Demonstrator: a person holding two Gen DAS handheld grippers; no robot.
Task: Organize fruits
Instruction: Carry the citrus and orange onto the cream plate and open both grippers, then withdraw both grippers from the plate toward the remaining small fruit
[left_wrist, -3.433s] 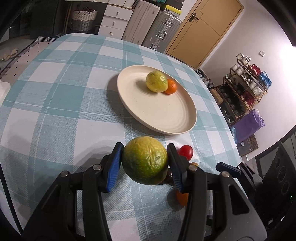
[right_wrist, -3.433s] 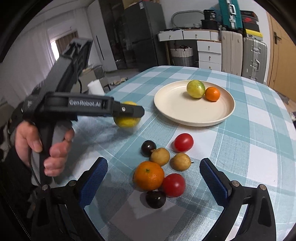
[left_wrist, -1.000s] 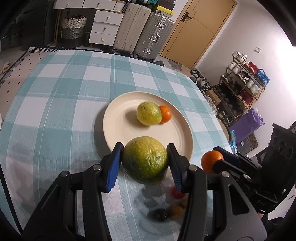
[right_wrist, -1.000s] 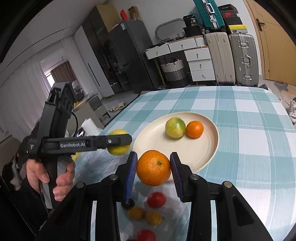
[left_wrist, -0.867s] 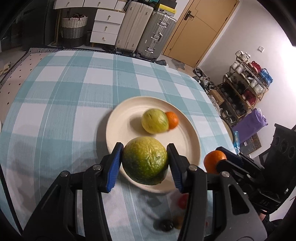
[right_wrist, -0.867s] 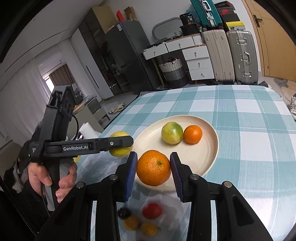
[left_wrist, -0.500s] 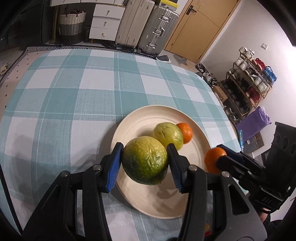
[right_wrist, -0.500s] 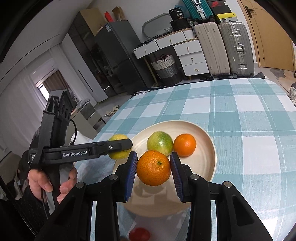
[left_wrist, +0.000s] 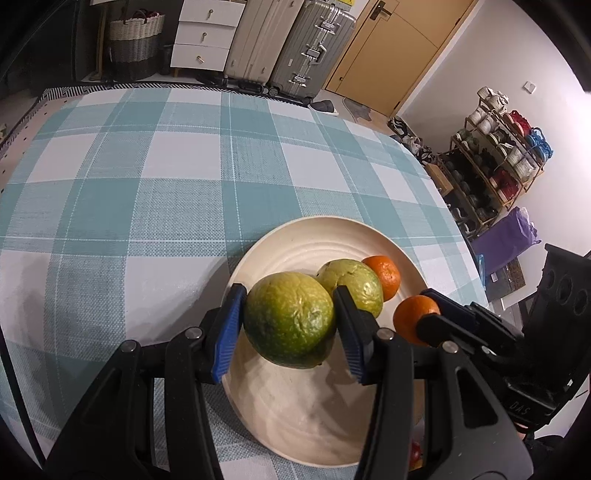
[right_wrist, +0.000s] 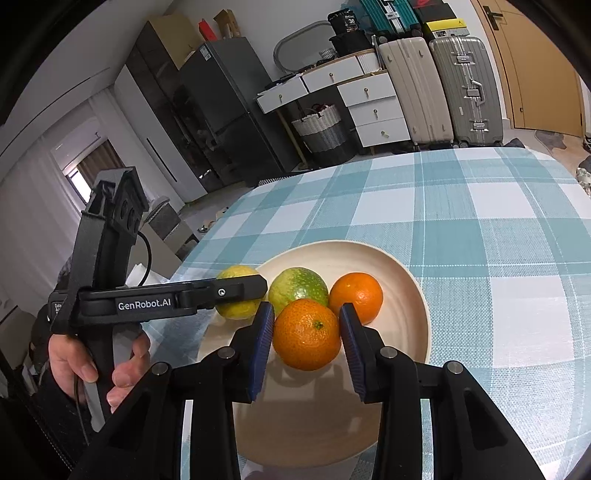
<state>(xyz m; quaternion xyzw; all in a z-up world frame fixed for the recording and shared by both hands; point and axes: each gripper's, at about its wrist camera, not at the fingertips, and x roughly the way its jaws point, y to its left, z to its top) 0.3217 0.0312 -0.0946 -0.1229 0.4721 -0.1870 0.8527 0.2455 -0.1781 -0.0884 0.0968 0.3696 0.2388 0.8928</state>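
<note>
Over the near half of the round cream ceramic plate (left_wrist: 306, 417), a large green-yellow citrus fruit (left_wrist: 290, 325) is clamped by the left gripper (left_wrist: 288, 332) and a small orange mandarin (right_wrist: 306, 334) by the right gripper (right_wrist: 306, 345), presumably for release beside the two fruits lying at the far side.

Occluded and cropped regions at the plate (right_wrist: 413, 280).
We see its near rim hidden behind the fingers (right_wrist: 263, 345); a red fruit (left_wrist: 415, 451) shows only partly.

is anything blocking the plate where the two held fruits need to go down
Nothing visible blocks it. The green fruit and orange hang over the bare near half of the plate; the two fruits already there, green one and small orange, sit at the far side.
</note>
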